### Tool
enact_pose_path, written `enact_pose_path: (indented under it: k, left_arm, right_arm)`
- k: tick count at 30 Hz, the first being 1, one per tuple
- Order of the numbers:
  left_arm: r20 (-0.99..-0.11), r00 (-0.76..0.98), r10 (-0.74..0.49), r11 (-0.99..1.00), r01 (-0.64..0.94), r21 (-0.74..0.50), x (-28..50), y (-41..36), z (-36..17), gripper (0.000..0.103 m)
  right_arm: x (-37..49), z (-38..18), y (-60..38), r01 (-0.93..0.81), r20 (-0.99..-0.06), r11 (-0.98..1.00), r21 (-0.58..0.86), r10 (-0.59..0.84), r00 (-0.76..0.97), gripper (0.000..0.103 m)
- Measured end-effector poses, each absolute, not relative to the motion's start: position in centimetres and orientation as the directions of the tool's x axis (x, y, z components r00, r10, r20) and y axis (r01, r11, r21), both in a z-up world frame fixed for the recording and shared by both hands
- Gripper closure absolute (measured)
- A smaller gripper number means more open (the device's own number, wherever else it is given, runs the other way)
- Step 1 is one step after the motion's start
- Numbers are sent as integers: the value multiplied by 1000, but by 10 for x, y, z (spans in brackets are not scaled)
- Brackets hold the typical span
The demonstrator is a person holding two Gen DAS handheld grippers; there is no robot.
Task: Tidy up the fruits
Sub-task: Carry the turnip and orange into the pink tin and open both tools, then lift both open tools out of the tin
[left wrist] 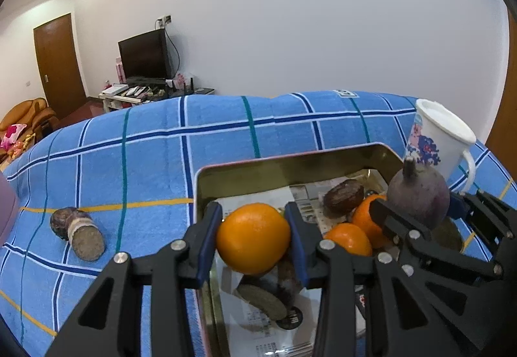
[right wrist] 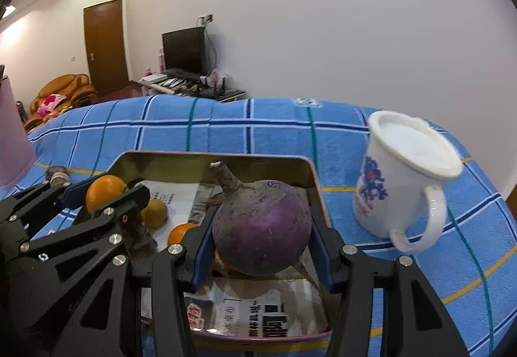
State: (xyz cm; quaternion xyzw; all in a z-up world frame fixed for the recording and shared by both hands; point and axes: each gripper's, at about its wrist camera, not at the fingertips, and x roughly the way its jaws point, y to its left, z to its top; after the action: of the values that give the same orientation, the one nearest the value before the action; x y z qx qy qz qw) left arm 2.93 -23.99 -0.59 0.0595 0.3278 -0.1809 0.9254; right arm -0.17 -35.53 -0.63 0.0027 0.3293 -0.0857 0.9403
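Note:
My left gripper [left wrist: 253, 237] is shut on an orange [left wrist: 253, 237] and holds it above the metal tin [left wrist: 290, 160] lined with newspaper. My right gripper [right wrist: 262, 229] is shut on a purple turnip [right wrist: 261, 227], also over the tin [right wrist: 210, 158]; the turnip shows in the left wrist view [left wrist: 418, 195]. In the tin lie two oranges [left wrist: 350, 237], a brown nut-like fruit [left wrist: 343, 196], a cut taro piece [left wrist: 263, 300] and a small yellow-green fruit [right wrist: 155, 212]. A cut taro root [left wrist: 79, 232] lies on the blue checked cloth left of the tin.
A white mug with a lid [right wrist: 400, 176] stands on the cloth right of the tin, also in the left wrist view [left wrist: 436, 140]. A pink object [right wrist: 11, 137] stands at the left edge. A TV stand [right wrist: 184, 82], door and sofa are far behind.

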Motion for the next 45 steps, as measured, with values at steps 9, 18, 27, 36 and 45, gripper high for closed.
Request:
enact_pose_path:
  k: [9,18,27,36,45]
  left_arm:
    - [-598,750,-282,937,350,-3,22,-235,-2,51]
    - [-512,835,-201,977,210,-42,13,-205,14,0]
    - [-488,851,-195,975,222,-4,1,-194,18,0]
    - [-424,899,-104,977,172,125,-11,-179,18,0]
    - [-430,897,-100,976,172,131,-17,-155,12,0]
  right_arm:
    - [-6,-5,-358,156,-607,987,-35,-145,782,48]
    - [-26,9,-369,208,-509,977,40,-160,846,26]
    - [-53,29,-374,265,-311,959,98,-224,924,18]
    - [-63,32,-356,269,-217,962,41,-254,942,18]
    - [-76,33,-356,333,-207,940,68,-313,927,18]
